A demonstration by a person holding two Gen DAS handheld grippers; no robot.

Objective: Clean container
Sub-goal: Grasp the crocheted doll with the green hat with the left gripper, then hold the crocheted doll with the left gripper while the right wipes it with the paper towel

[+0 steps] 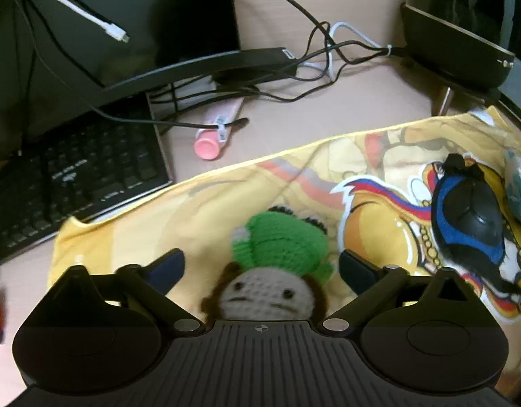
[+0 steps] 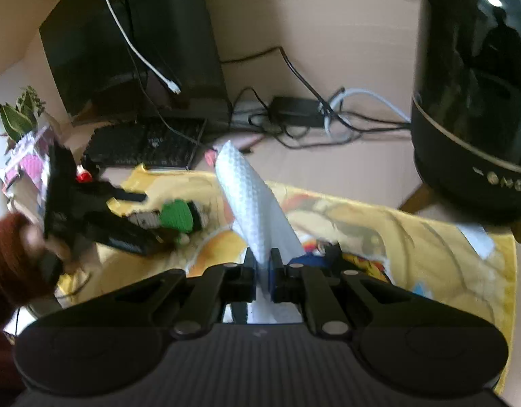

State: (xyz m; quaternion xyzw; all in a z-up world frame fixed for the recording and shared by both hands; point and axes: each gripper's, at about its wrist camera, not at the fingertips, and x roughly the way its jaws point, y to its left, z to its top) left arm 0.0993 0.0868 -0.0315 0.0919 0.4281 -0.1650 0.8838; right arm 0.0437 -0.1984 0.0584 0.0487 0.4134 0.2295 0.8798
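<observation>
On the left, a black keyboard [image 1: 74,176] sits on a desk beside a yellow printed cloth [image 1: 199,210]. The left gripper [image 1: 260,266] points down at a crocheted doll with a green hat [image 1: 277,264]; its jaws stand apart on either side, not pressing it. Further right, the right gripper [image 2: 262,268] is clamped on a white paper towel [image 2: 250,203]. No container is clearly identifiable. The step seems to be readying the wipe; next, the towel must meet the container.
</observation>
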